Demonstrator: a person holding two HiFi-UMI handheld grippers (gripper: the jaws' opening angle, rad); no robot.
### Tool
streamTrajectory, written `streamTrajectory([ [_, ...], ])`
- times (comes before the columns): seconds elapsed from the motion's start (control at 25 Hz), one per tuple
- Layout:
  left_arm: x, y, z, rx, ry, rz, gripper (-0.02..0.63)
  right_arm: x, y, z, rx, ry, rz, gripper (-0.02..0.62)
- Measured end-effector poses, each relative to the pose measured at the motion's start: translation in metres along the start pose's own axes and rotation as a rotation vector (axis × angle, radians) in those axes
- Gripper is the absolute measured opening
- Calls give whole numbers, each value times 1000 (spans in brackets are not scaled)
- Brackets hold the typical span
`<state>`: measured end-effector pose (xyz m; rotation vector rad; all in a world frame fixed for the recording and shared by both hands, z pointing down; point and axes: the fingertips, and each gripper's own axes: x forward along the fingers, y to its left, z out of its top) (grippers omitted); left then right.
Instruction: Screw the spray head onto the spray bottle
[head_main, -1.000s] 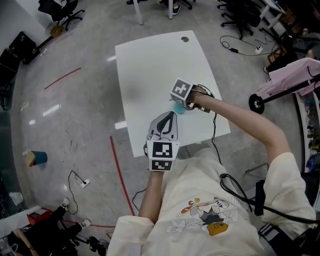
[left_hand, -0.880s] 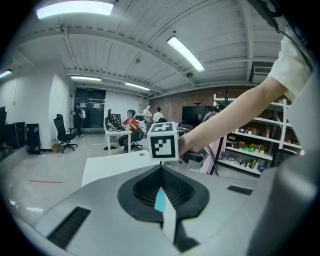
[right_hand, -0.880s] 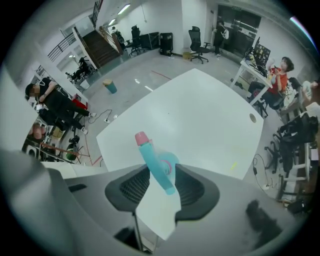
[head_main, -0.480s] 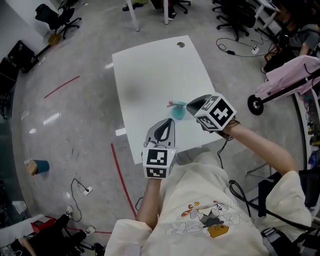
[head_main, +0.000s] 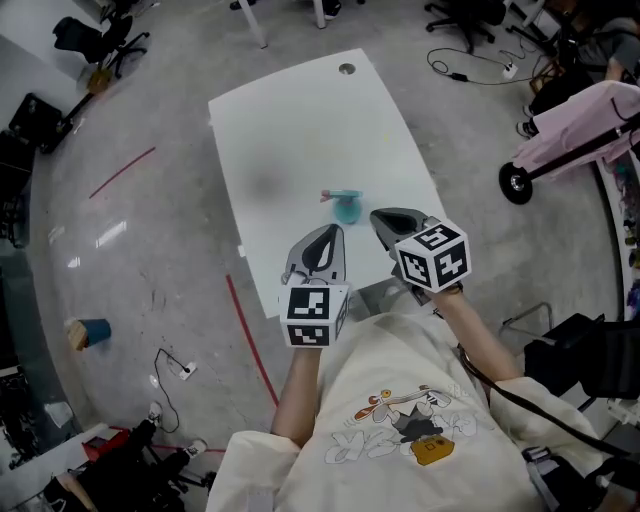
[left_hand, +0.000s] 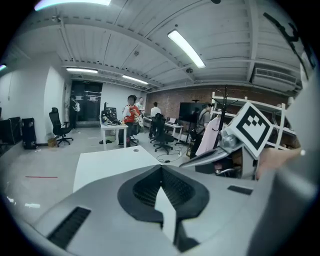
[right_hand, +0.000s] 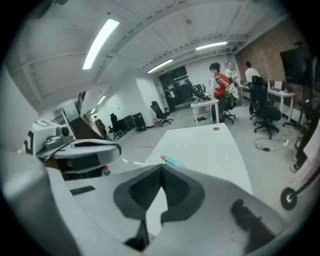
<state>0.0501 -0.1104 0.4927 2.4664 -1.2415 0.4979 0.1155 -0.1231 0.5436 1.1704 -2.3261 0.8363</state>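
Note:
A teal spray bottle stands on the white table, seen from above, with its spray head on top and the pink nozzle tip pointing left. Both grippers hover over the table's near edge, apart from the bottle. My left gripper is shut and holds nothing, its tip a little short of the bottle. My right gripper is also shut and holds nothing, just right of the bottle. In the right gripper view only the spray head peeks over the shut jaws. The bottle is hidden in the left gripper view.
A round cable hole marks the table's far end. A pink wheeled cart stands right of the table, with cables on the floor. Red tape lines the floor on the left. Office chairs and several people are far off.
The right gripper has let go of the bottle, risen and drawn back toward me, now shut and empty. The bottle stays on the table. The left gripper shifted slightly.

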Motion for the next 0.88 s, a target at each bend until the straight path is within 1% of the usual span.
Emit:
streamTrajectory([
  [0.12, -1, -7, 6, -27, -4, 28, 6, -3, -5, 0, 85, -24, 31, 5],
  [0.24, 6, -17, 4, -27, 8, 50, 6, -8, -8, -1, 137, -52, 69, 5],
  [0.36, 12, -27, 2, -29, 19, 61, 6, -16, -13, -1, 117, -60, 79, 5],
  [0.56, 4, -22, 2, -31, 30, 90, 6, -25, -11, 3, 108, -77, 76, 5],
  [0.68, 6, -28, -3, -30, 41, 97, 6, -33, -20, -3, 101, -77, 52, 5],
  [0.88, 11, -38, -17, -33, 70, 107, 6, -39, -29, -16, 98, -73, 47, 5],
])
